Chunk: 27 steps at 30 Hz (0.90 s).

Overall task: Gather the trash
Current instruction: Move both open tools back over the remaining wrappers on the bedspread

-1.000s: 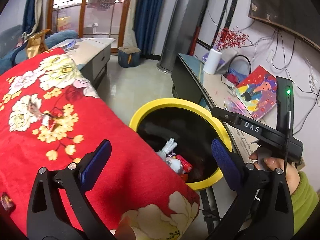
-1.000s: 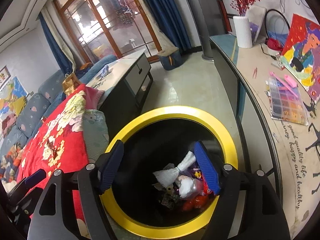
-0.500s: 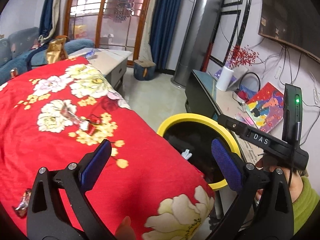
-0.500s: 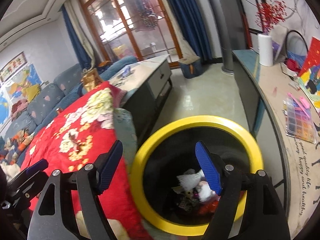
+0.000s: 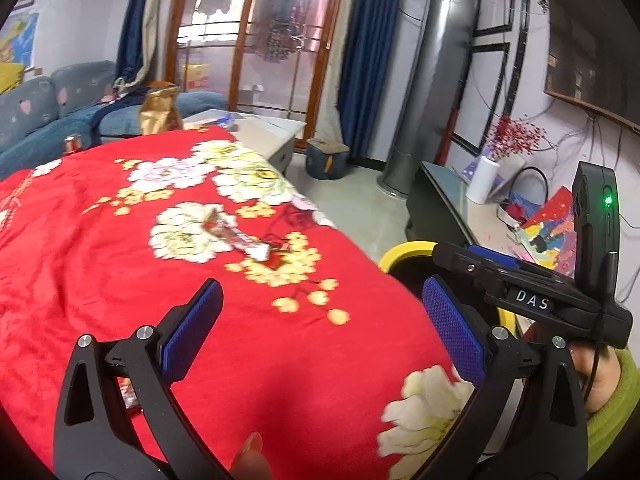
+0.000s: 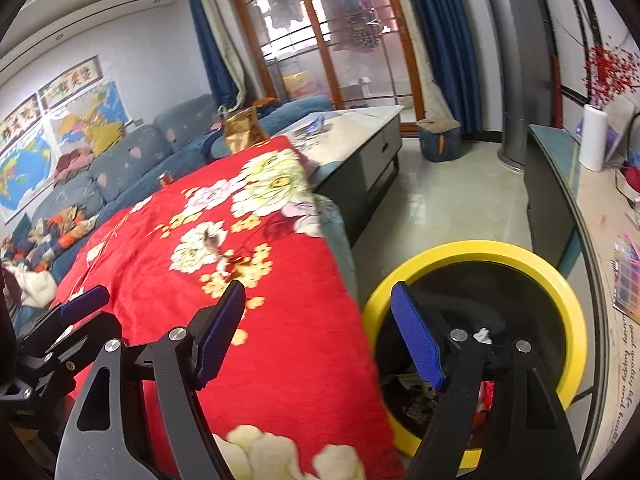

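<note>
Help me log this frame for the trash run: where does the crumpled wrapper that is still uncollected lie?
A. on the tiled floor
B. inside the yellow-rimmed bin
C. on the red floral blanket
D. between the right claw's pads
C: the crumpled wrapper lies on the red floral blanket, well ahead of both open, empty claws and apart from the yellow-rimmed bin.

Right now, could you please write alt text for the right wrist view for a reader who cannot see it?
The open, empty right gripper points over the edge of a red floral blanket, beside a yellow-rimmed bin holding trash. Crumpled wrappers lie on the blanket further ahead, with a sofa beyond.
</note>
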Tool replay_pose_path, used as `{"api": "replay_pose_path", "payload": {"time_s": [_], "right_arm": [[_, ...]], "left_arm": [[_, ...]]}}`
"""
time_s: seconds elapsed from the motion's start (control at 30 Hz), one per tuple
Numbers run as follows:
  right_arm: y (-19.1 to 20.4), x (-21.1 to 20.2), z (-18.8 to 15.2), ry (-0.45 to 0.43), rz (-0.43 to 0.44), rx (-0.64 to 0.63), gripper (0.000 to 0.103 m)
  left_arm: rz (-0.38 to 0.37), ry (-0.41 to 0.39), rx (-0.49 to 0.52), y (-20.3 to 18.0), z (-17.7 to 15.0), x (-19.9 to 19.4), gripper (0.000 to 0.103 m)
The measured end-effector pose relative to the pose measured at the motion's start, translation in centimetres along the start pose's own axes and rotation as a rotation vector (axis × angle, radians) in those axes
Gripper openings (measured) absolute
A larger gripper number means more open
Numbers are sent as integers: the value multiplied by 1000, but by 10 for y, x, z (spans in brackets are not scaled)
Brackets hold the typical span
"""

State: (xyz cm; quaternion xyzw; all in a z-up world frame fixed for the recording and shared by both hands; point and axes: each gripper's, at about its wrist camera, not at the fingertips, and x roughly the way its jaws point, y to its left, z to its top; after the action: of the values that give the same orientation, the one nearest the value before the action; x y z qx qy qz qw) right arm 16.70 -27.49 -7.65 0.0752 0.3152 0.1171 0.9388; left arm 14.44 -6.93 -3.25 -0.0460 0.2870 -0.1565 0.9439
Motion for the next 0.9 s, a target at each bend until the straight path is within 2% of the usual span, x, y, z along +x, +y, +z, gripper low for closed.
{"api": "replay_pose_path", "payload": {"time_s": [0.47, 0.7, 0.9], "right_arm": [[57, 47, 9, 77, 124, -71, 73], [87, 88, 11, 138, 112, -165, 73], [107, 125, 17, 182, 83, -236, 72]], "left_arm": [[131, 0, -66, 69, -14, -27, 92], [174, 41, -105, 105, -28, -36, 92], [160, 119, -102, 121, -40, -32, 92]]}}
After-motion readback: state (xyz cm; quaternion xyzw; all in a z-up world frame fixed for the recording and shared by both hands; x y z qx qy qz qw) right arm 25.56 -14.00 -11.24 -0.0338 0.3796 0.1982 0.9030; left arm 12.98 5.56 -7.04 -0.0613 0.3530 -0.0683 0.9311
